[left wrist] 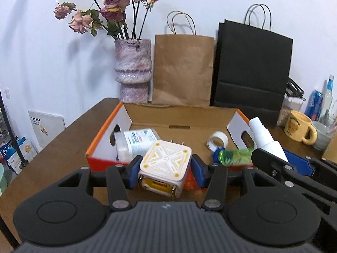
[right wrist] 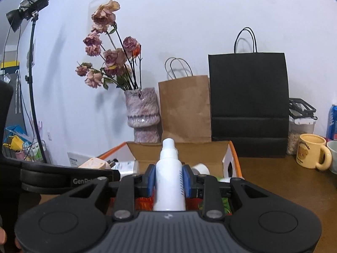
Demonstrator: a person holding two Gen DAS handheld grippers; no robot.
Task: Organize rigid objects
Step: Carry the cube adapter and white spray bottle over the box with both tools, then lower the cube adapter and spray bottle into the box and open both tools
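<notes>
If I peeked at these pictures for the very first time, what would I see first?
Probably the left gripper squeezing a white-and-yellow cube charger right in front of the open cardboard box. Next, the right gripper holding a white spray bottle that points toward the box. Behind the box, against the wall, dried roses stand tall in a pink vase beside a brown paper bag and a black paper bag.

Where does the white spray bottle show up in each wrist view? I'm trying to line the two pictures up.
Left wrist view: white spray bottle at the right edge, clamped in the right gripper, beside the box's right end.
Right wrist view: white spray bottle centre bottom, upright between the blue pads.
Shared landmark: the black paper bag against the wall behind the cardboard box.
</notes>
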